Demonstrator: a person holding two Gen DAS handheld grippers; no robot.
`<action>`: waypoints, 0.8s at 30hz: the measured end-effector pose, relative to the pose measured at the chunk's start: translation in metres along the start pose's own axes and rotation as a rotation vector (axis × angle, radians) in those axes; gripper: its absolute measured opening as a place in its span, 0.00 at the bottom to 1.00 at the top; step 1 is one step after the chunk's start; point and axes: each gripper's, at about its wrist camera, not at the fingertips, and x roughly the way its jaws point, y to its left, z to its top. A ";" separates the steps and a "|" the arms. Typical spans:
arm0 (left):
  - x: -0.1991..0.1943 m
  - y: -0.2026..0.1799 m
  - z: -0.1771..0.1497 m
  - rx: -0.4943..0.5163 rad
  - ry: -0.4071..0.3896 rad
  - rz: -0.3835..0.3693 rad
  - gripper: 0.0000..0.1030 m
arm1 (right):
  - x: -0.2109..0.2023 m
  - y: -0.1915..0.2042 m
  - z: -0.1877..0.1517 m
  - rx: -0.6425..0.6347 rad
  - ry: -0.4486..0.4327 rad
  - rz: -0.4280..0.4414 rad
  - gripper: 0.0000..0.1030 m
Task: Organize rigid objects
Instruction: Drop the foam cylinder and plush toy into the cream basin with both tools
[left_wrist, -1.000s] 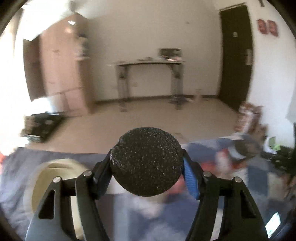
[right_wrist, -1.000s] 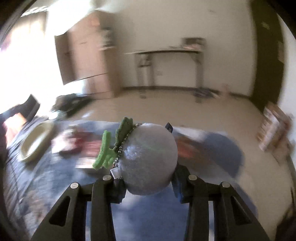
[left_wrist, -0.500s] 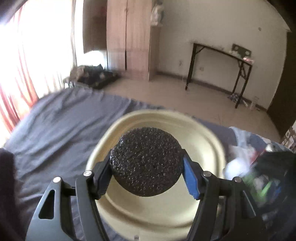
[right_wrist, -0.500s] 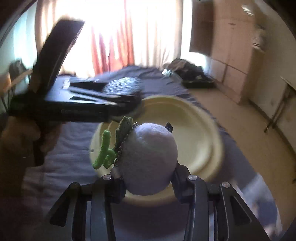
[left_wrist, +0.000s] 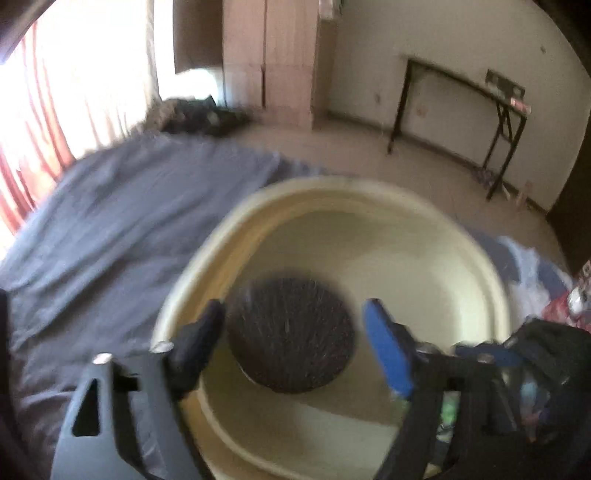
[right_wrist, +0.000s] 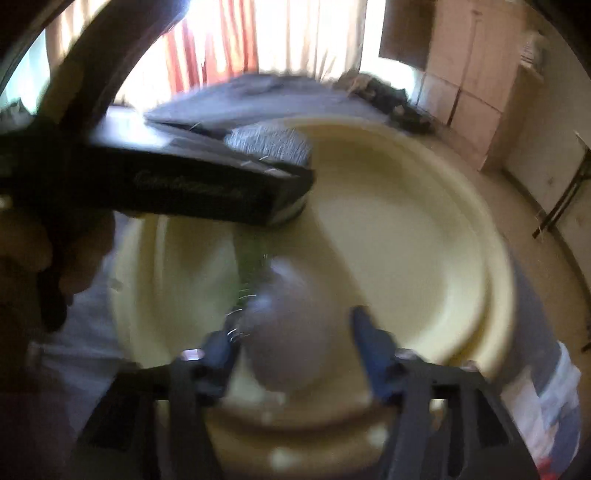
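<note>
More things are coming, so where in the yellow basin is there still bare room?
The basin's far and right floor is bare. Its near-left side is crowded: black ball, grey ball, and both grippers, left and right, fingers opening.

The left tool (left_wrist: 293, 339) hangs over a pale yellow basin (left_wrist: 436, 236), and its jaws are opening. Between them is a black rough ball (left_wrist: 291, 336), blurred by motion; the dark left pad is just beside it, and the blue right pad (left_wrist: 388, 350) stands apart from it (I cannot tell if the ball already rests on the basin floor). The basin sits on a bed with a grey-blue sheet (left_wrist: 110, 221). Behind are a red curtain (left_wrist: 22, 177), a wooden wardrobe (left_wrist: 273, 55) and a black-legged table (left_wrist: 461, 110) near the wall. At the right edge, something dark and blurred.
</note>
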 end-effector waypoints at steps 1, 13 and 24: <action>-0.017 -0.005 0.003 0.002 -0.044 -0.001 1.00 | -0.017 -0.005 0.000 0.016 -0.046 0.002 0.85; -0.092 -0.225 -0.009 0.290 -0.084 -0.357 1.00 | -0.308 -0.146 -0.177 0.437 -0.259 -0.497 1.00; -0.051 -0.318 -0.046 0.627 0.047 -0.423 1.00 | -0.316 -0.146 -0.306 0.708 -0.105 -0.604 1.00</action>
